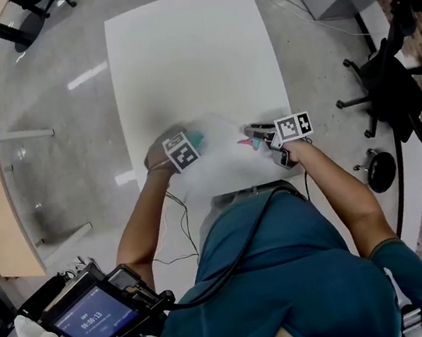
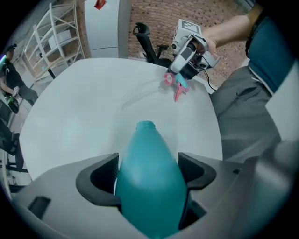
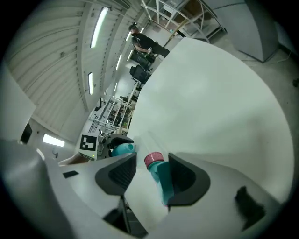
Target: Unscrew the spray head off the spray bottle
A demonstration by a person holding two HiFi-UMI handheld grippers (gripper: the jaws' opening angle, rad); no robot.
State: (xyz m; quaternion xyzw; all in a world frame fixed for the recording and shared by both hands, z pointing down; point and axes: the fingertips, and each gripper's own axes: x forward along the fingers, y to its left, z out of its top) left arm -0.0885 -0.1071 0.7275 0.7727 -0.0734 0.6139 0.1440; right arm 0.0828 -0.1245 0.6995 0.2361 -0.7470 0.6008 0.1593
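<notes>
My left gripper [image 2: 149,173] is shut on the body of a teal spray bottle [image 2: 149,182]; its bare open neck [image 2: 145,125] points away over the white table [image 1: 193,49]. The pink and teal spray head [image 3: 158,173] is off the bottle. It sits between the jaws of my right gripper [image 3: 152,173], leaning on the right finger [image 3: 184,179], with a gap to the left finger. In the head view both grippers are near the table's front edge, the left gripper [image 1: 200,139] with the bottle [image 1: 198,137] to the left of the right gripper [image 1: 257,135] and spray head [image 1: 249,143].
A black office chair [image 1: 391,82] stands right of the table, beside a brick wall. A wooden desk [image 1: 1,211] is at the far left. A device with a lit screen [image 1: 92,319] and cables hang at the person's left side.
</notes>
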